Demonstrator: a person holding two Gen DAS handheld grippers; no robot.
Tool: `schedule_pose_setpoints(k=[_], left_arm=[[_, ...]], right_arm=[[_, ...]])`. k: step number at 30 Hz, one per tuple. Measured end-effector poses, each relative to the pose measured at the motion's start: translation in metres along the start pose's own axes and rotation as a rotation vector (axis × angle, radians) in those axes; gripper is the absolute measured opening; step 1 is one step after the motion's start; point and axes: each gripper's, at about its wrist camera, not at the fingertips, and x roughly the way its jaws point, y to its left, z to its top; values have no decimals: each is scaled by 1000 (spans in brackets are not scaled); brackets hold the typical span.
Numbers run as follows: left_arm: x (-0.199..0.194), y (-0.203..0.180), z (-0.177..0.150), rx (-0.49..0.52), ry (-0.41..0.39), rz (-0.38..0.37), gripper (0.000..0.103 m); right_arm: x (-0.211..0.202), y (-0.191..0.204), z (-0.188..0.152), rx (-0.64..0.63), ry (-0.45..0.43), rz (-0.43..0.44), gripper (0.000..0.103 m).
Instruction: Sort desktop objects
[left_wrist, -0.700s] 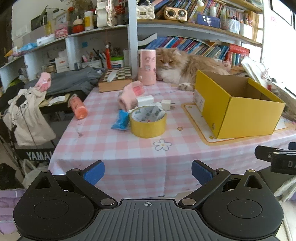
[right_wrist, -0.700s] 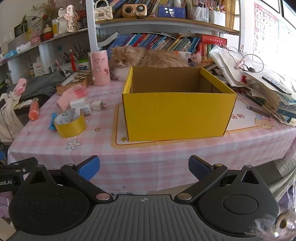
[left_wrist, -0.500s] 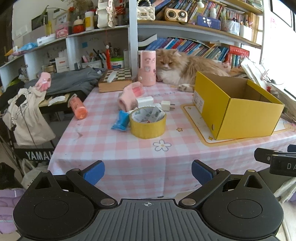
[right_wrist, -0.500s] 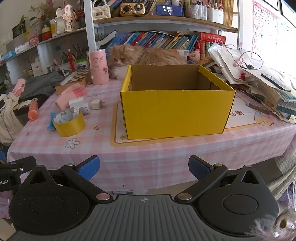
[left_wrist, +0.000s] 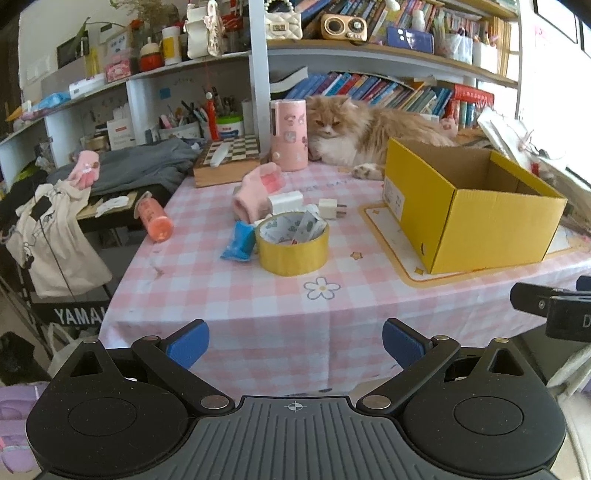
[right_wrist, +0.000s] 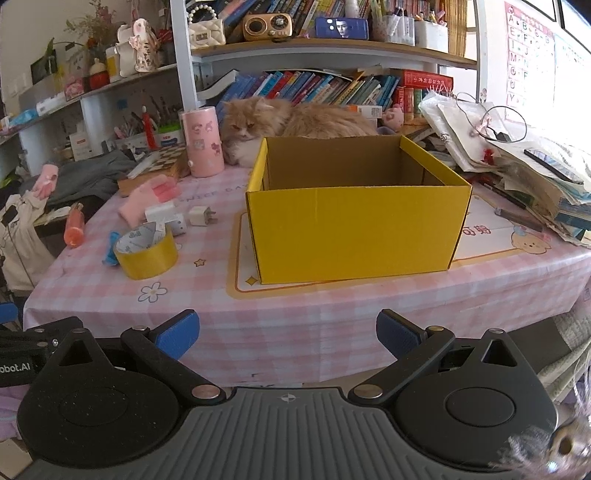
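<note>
An open yellow box (left_wrist: 476, 218) (right_wrist: 354, 229) stands on the pink checked tablecloth (left_wrist: 258, 295) at the right. Left of it lie a yellow tape roll (left_wrist: 292, 243) (right_wrist: 146, 253), a blue packet (left_wrist: 240, 242), a pink glove (left_wrist: 255, 192) (right_wrist: 144, 199), white chargers (left_wrist: 286, 201) (right_wrist: 201, 216) and an orange bottle (left_wrist: 153, 216) (right_wrist: 74, 225). My left gripper (left_wrist: 295, 341) is open and empty, in front of the table edge. My right gripper (right_wrist: 288, 334) is open and empty, in front of the box.
A cat (left_wrist: 369, 133) (right_wrist: 288, 122) lies behind the box beside a pink cylinder (left_wrist: 289, 134) (right_wrist: 203, 146). A checkered box (left_wrist: 227, 160) sits at the back. Papers and books (right_wrist: 517, 166) pile at the right. Shelves stand behind; clothes (left_wrist: 55, 229) hang left.
Both grippers have drifted slightly back and the view has shifted a little; the jaws stay open. Nothing on the table has moved.
</note>
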Motion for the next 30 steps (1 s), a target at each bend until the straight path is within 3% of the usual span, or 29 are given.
schedule_pose_setpoints(k=[30], left_arm=[[-7,1,-6,-18,27,12,102]], right_arm=[[-2,-7,-7,23,32,2,103]])
